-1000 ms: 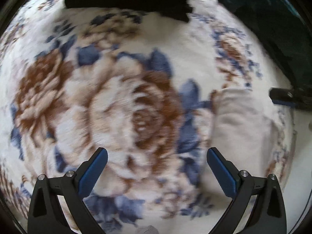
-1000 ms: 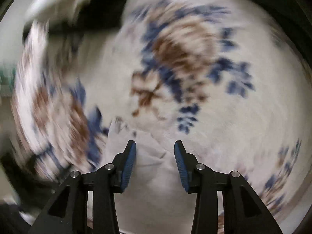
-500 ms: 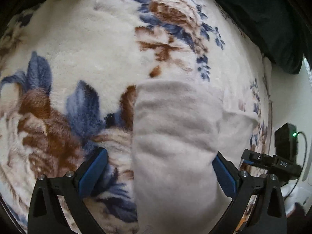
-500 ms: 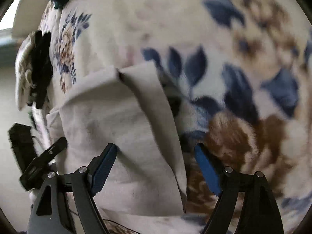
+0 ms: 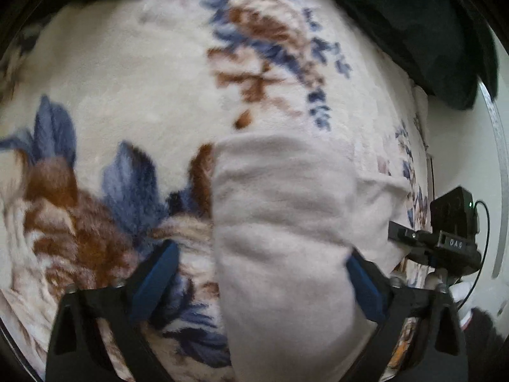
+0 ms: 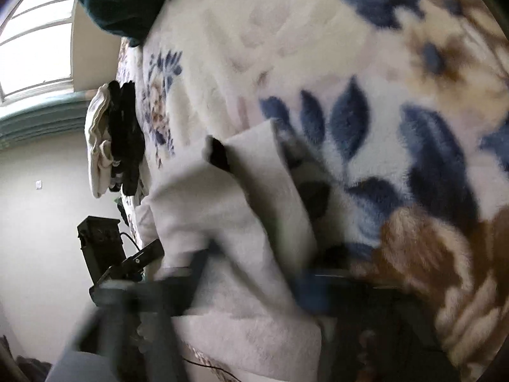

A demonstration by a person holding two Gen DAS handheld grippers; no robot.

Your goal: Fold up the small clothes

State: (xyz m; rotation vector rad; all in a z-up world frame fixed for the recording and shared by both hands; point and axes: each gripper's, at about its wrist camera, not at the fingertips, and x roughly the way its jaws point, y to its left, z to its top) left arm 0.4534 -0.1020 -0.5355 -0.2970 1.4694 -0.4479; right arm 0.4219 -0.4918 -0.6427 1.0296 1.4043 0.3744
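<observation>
A small pale beige fleece garment (image 5: 286,222) lies folded on a cream blanket with blue and brown flowers (image 5: 127,102). My left gripper (image 5: 261,283) is open, its blue-padded fingers (image 5: 156,280) astride the garment's near end just above it. In the right wrist view the same garment (image 6: 229,229) lies low and left of centre. My right gripper (image 6: 254,289) is badly blurred over the garment, its jaws apart. The right gripper also shows at the right edge of the left wrist view (image 5: 442,238).
Dark green bedding (image 5: 413,31) lies at the blanket's far right corner. A pile of black and cream clothes (image 6: 114,140) sits at the blanket's edge in the right wrist view. A window (image 6: 35,38) and pale wall lie beyond the bed.
Both grippers swung over to the beige garment during the last second. In the last half second the left one has barely moved; the right one is moving fast and has blurred.
</observation>
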